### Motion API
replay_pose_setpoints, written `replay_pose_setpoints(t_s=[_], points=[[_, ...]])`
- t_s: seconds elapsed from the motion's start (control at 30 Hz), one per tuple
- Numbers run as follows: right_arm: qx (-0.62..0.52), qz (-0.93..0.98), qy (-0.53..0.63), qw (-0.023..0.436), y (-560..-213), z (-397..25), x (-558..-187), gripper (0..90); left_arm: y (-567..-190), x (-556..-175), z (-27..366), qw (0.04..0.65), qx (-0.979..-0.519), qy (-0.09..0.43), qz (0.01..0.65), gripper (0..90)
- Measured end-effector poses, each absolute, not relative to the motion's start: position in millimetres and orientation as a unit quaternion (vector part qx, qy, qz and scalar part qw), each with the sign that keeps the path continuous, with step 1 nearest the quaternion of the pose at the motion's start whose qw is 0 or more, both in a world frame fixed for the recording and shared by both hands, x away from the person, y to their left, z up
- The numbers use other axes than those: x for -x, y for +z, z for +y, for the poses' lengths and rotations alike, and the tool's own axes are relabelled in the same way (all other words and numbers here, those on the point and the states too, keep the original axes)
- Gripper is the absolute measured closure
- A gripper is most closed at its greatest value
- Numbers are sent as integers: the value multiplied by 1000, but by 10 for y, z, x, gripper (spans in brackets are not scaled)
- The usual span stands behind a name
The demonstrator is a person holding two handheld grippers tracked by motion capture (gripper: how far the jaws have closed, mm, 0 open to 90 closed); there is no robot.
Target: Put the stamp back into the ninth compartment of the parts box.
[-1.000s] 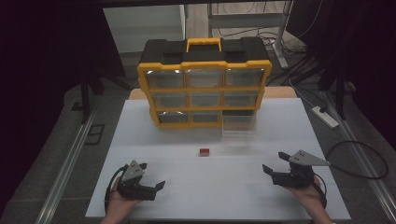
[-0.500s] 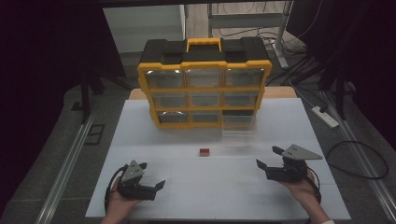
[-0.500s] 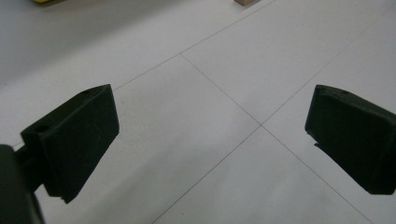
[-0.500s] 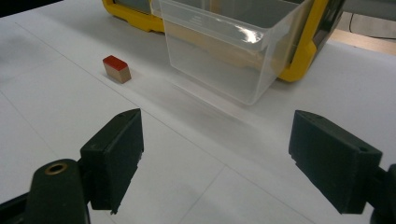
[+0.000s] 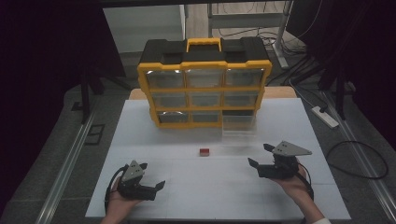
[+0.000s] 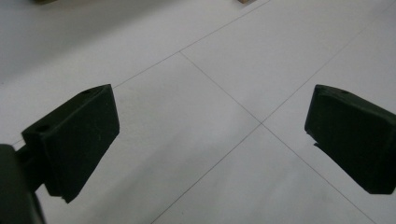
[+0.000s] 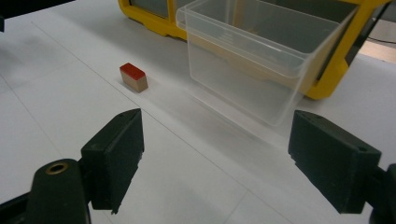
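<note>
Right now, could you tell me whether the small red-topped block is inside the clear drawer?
No, the red-topped block lies on the white table beside the clear drawer.

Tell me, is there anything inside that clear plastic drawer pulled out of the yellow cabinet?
The clear drawer looks empty: through its see-through walls only the white table and the yellow cabinet behind show. The small red-topped block lies outside it, on the table. The other drawers' contents are too dim to tell.

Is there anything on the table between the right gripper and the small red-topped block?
Nothing visible. The right gripper is open, and only bare white table lies between it and the block. The clear drawer stands to the side, not in the path.
</note>
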State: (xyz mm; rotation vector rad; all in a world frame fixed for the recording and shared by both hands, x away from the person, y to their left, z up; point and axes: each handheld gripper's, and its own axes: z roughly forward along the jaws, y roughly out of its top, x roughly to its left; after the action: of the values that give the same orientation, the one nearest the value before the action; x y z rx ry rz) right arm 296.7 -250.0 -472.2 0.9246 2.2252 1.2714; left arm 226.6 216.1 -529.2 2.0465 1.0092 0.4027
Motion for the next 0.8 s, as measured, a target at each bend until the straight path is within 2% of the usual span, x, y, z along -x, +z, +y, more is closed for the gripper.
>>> replay_pose_setpoints(t_s=[0.8], points=[[-296, 816, 456, 196, -4630, -2100, -3100, 191, -5301, -2268, 2147, 396, -812, 160, 397, 35]])
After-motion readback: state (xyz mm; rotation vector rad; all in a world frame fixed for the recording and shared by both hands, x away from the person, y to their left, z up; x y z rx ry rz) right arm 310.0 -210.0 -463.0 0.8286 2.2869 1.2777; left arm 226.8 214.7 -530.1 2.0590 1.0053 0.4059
